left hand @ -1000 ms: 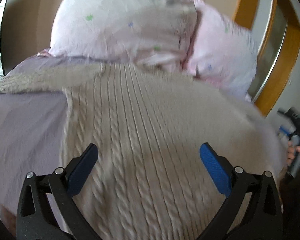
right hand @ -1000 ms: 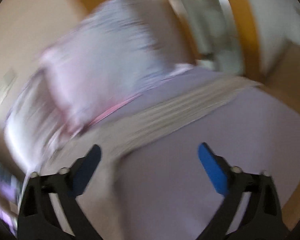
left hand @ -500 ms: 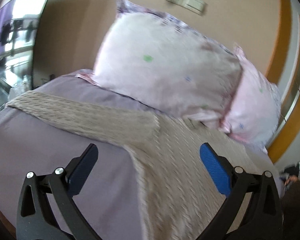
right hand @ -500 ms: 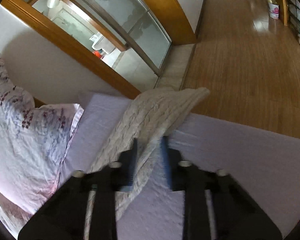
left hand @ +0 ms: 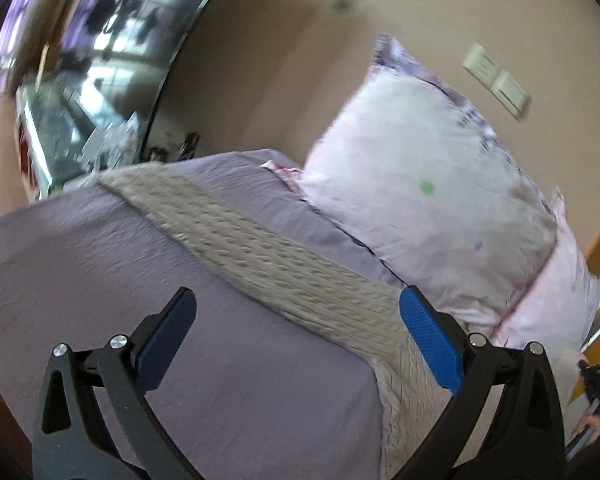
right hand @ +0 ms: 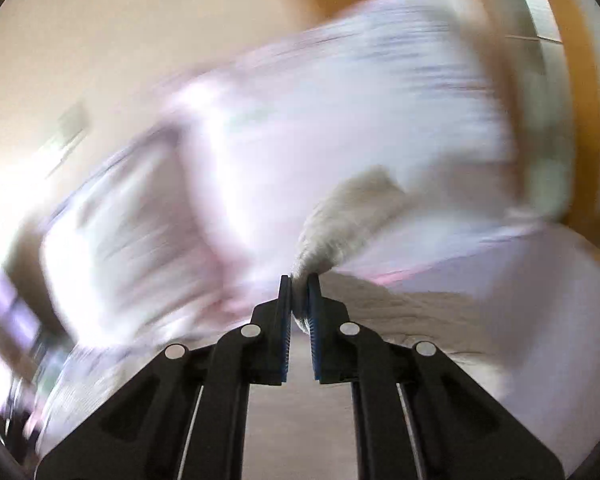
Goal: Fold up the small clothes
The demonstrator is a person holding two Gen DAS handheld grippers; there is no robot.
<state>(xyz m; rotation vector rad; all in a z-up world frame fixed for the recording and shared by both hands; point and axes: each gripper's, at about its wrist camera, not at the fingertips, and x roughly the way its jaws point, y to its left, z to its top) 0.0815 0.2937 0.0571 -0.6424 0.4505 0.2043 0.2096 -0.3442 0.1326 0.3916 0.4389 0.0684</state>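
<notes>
Right tongs (right hand: 299,280) grip the sweater's (left hand: 268,256) sleeve (blurred); carry it across flat, left tongs (left hand: 296,312) wide, ready.

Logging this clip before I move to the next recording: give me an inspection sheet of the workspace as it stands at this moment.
Surface: bed with a lavender sheet, lightly wrinkled.
Job's things: beige cable-knit sweater spread on the sheet, one sleeve stretched out flat toward the far corner; another part is lifted in the right wrist view.
Clutter: two pink patterned pillows at the head of the bed.
Grippers: left gripper open, above the sheet, holding nothing; right gripper shut on the sweater fabric. The right view is heavily motion-blurred.
Cables: nothing seen.
Surroundings: beige wall with a switch plate, a mirror or window at left, orange wooden door frame at right.
</notes>
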